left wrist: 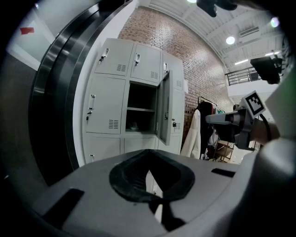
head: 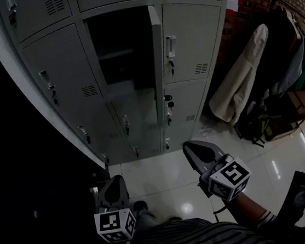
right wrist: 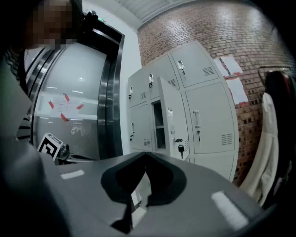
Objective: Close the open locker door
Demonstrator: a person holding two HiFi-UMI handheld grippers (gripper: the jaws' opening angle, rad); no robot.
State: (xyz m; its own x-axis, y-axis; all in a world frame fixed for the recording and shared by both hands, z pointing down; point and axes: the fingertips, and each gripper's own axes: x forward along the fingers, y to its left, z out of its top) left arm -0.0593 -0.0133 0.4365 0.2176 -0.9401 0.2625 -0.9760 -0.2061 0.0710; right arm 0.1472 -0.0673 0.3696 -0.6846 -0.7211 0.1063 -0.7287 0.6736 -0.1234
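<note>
While facing the lockers (head: pixel 197 36), looking at the door (head: pixel 159 62) hanging open at the middle compartment, hinged on its right. Holding the left gripper (head: pixel 115 192) and right gripper (head: pixel 202 154) low, well apart from it, both pairs of jaws pressing together on nothing.

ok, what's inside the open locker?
Inside the open locker: one shelf across the middle, a small pale thing below it, too small to identify. The door covers the interior's right edge.
</note>
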